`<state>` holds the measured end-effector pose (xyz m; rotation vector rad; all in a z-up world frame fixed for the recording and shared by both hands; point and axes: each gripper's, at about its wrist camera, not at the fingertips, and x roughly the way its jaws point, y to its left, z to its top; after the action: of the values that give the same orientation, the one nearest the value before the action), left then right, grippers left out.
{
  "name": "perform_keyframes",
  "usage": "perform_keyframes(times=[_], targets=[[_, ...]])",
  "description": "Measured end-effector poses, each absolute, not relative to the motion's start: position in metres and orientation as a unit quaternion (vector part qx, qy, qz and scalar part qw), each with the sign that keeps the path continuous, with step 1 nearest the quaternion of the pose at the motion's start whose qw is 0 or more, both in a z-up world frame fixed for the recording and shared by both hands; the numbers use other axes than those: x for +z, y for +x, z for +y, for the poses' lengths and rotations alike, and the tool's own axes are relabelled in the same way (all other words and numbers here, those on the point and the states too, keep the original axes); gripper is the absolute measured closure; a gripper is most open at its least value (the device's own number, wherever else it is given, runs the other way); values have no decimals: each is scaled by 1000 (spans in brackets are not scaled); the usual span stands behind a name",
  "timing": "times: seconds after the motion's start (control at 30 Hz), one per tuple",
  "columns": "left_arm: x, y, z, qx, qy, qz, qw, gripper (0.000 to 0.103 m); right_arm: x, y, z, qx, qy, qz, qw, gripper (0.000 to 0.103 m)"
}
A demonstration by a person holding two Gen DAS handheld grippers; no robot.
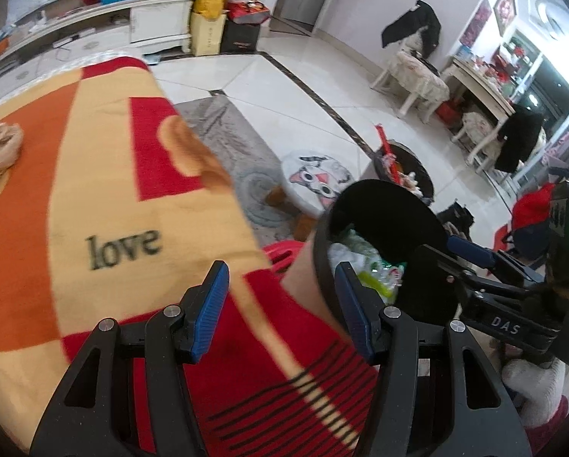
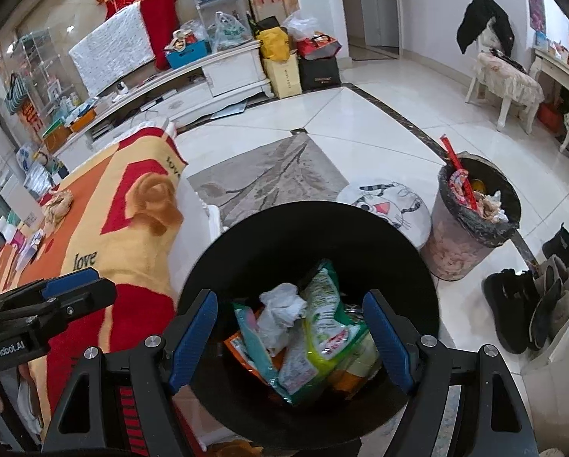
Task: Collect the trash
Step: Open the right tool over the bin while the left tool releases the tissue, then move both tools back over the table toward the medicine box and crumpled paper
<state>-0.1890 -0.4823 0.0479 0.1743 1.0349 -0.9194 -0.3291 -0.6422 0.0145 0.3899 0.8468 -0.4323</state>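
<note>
Directly under the spread right tool [image 2: 290, 337], wrappers [image 2: 315, 327] inside black bin [image 2: 246, 236]

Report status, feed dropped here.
Both tongs open, empty: left tongs, right tongs. Black bin holds wrappers. Crumpled tissue remains on blanket.

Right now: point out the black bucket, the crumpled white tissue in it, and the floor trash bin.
black bucket [image 2: 284, 228]: right wrist view, bare inner back wall.
crumpled white tissue [image 2: 282, 310]: right wrist view, its middle, atop the wrappers.
floor trash bin [image 2: 456, 243]: right wrist view, outer side wall.

Both wrist views share black bin [image 2: 311, 228]
</note>
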Motion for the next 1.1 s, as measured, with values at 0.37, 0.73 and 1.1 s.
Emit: perform_keyframes(times=[0.37,0.73,1.1], targets=[[48,-163,-425,-375,70,469,797,46,22,-289,-597,-161,166,412,881,26],[45,-118,-339,-310,52,472,824,46,15,-225,-522,-84,126,437,887,26],[46,-24,-230,-208,24,473,856,46,2,-147,-456,-15,102,462,881,27]])
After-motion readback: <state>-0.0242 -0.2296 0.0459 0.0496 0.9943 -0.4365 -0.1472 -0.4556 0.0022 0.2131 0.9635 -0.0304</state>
